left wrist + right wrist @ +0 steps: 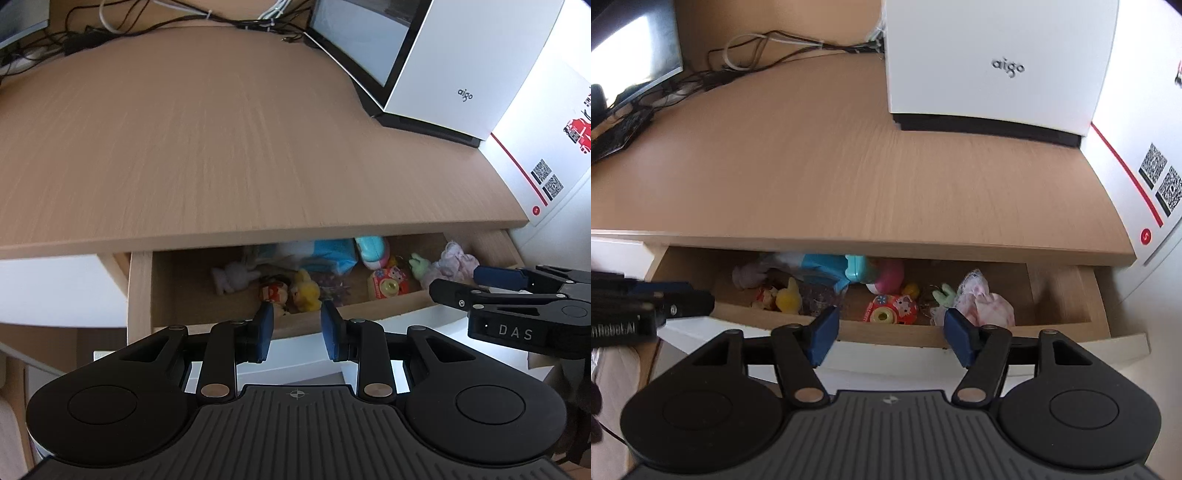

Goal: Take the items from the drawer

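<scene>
Now both fingers pairs apart, empty; left gripper [297,326] above yellow toy [306,293], right gripper [889,334] above red toy [892,309]

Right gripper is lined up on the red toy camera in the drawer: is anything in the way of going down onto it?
Nothing visible blocks it. The red toy camera lies uncovered near the drawer front, past the open right gripper. The desktop edge overhangs only the drawer's back. A green plush sits close on its right.
</scene>
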A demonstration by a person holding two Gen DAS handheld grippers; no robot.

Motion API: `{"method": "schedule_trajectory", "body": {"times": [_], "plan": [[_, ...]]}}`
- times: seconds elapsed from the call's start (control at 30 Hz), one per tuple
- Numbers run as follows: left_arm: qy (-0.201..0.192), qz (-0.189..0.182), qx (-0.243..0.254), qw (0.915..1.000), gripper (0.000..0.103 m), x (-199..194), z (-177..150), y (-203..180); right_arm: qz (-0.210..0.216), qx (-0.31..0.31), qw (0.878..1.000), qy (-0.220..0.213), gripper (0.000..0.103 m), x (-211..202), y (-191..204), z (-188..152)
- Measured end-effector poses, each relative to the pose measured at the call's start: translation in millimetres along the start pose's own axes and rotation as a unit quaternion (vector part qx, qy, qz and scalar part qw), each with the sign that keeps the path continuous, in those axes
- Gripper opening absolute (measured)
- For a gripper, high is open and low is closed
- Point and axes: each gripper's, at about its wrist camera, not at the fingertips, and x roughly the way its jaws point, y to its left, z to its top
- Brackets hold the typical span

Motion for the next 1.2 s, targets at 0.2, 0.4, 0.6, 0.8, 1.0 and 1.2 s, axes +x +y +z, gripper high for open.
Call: {"method": "schedule_trajectory", "body": {"times": [0.2, 0.4, 0.6, 0.8, 1.0, 1.2], "plan": [[0.003, 0.001, -0.016, 0.9999, 0.031, -10, -16, -2, 0.015, 0.001, 1.000, 0.003, 0.066, -11, -2, -17], [-0.005, 0.014, -0.009, 0.9998, 0.031, -20, -34, -11, 0.044, 0.011, 0.999, 0.008, 0.076, -24, -7, -35], [-0.013, 0.025, -0.006, 0.9996, 0.031, -26, -48, -17, 0.048, -0.004, 0.999, 0.008, 0.083, -30, 1, -50], [-0.003, 0.033, -0.009, 0.9994, 0.031, -33, -56, -20, 0.056, -0.005, 0.998, 0.013, 0.084, -35, -3, -55], [0.010, 0.022, 0.011, 0.9996, 0.028, -38, -64, -29, 0.071, 0.000, 0.997, 0.022, 0.084, -42, -9, -62], [0.044, -0.025, 0.008, 0.9987, 0.028, -38, -60, -29, 0.057, 0.073, 0.996, 0.011, 0.084, -60, -38, -63]]}}
